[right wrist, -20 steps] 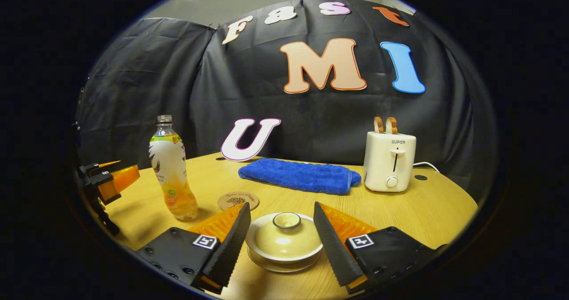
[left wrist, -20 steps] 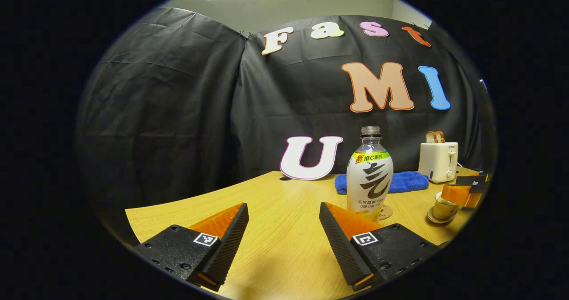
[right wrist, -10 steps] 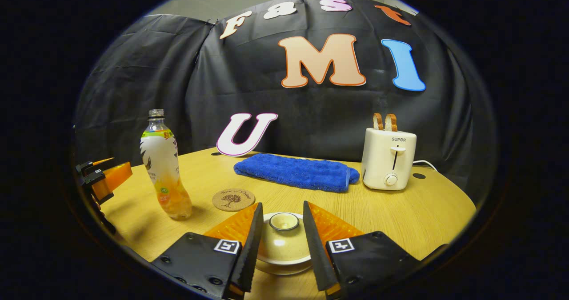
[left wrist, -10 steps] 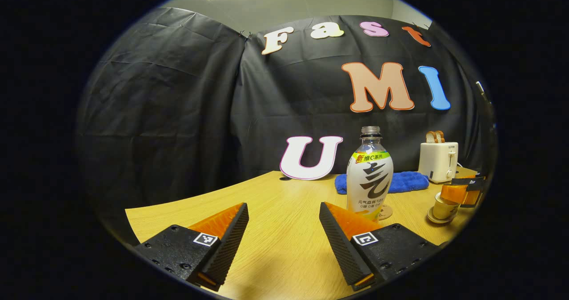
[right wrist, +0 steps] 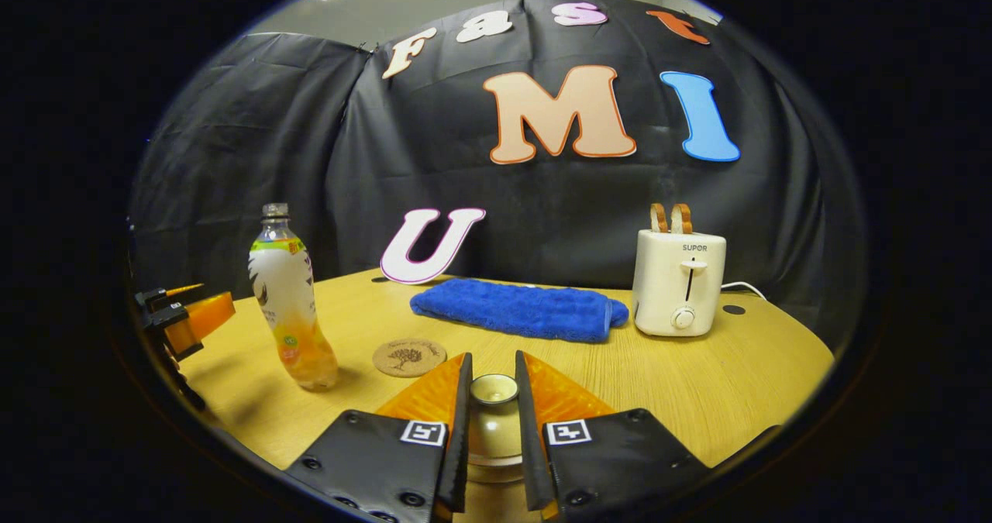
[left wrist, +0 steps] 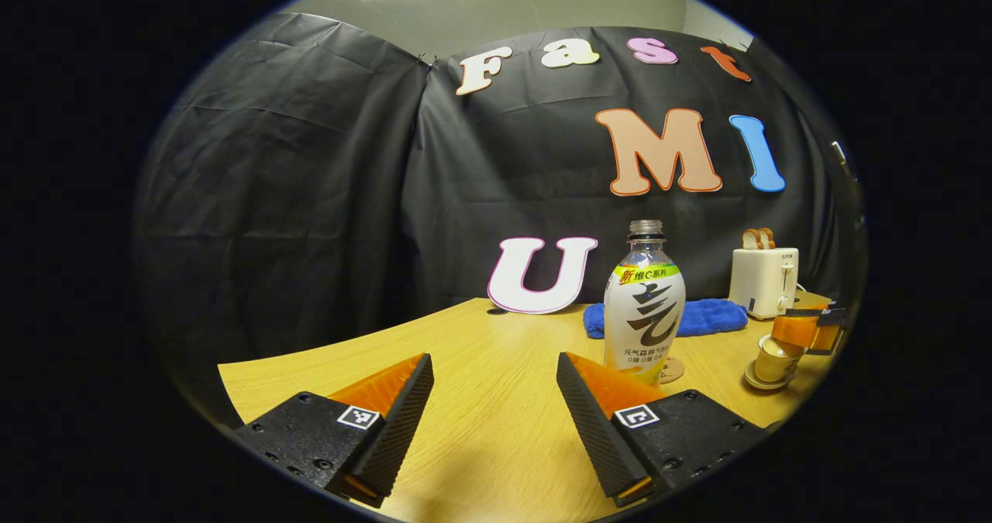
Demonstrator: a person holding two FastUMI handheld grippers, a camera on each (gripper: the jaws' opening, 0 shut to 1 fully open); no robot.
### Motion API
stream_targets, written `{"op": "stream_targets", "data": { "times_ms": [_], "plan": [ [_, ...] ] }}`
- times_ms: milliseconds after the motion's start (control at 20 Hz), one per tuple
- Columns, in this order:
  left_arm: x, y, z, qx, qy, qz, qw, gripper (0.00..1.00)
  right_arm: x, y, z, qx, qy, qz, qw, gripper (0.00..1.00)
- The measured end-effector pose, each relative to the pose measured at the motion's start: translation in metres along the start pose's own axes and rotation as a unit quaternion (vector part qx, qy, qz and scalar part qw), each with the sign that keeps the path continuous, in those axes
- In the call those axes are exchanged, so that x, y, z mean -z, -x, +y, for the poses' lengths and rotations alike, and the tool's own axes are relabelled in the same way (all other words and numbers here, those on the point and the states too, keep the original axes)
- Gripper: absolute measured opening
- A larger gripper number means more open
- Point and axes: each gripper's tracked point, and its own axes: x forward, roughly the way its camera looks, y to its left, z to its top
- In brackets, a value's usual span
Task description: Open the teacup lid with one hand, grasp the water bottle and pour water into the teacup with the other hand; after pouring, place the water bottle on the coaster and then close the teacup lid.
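The beige teacup lid (right wrist: 494, 389) sits between my right gripper (right wrist: 492, 360) fingers, which are shut on its knob and dome; the cup under it is mostly hidden. In the left gripper view the teacup (left wrist: 773, 362) on its saucer stands at the far right with the right gripper (left wrist: 810, 329) at its top. The uncapped water bottle (left wrist: 645, 314) stands upright just beyond my open left gripper (left wrist: 493, 357), slightly to its right. The same bottle (right wrist: 288, 306) stands left of the round cork coaster (right wrist: 408, 356), with the left gripper (right wrist: 186, 321) near it.
A blue towel (right wrist: 515, 310) lies at the back of the wooden table (right wrist: 697, 383). A white toaster (right wrist: 680, 283) with two slices of bread stands to the towel's right, its cord running behind. The table's curved edge is close on both sides.
My right gripper has moved in and closed from wide open onto the teacup lid. The left gripper and the bottle have stayed still.
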Motion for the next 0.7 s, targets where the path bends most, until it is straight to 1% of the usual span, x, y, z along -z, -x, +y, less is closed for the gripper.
{"op": "stream_targets", "data": {
  "times_ms": [150,300,350,500,650,700],
  "plan": [
    [0.0,0.0,0.0,0.0,0.0,0.0,1.0,0.94,-0.006,0.005,0.003,-0.01,0.006,-0.023,1.0,0.33],
    [0.0,0.0,-0.001,0.003,0.0,-0.001,1.0,0.94,-0.015,0.011,-0.001,-0.005,-0.003,-0.051,0.999,0.33],
    [0.0,0.0,-0.002,0.007,0.0,-0.001,1.0,0.94,-0.017,0.013,-0.004,0.001,-0.001,-0.06,0.998,0.33],
    [-0.001,0.001,-0.009,0.028,0.001,-0.002,1.0,0.94,-0.016,0.021,-0.015,0.02,-0.002,-0.059,0.998,0.33],
    [-0.001,0.003,-0.021,0.055,0.001,-0.003,0.998,0.95,-0.017,0.032,-0.034,0.057,-0.003,-0.062,0.996,0.33],
    [-0.001,0.003,-0.022,0.059,0.002,-0.004,0.998,0.93,-0.017,0.038,-0.042,0.072,-0.004,-0.063,0.995,0.33]
  ]
}}
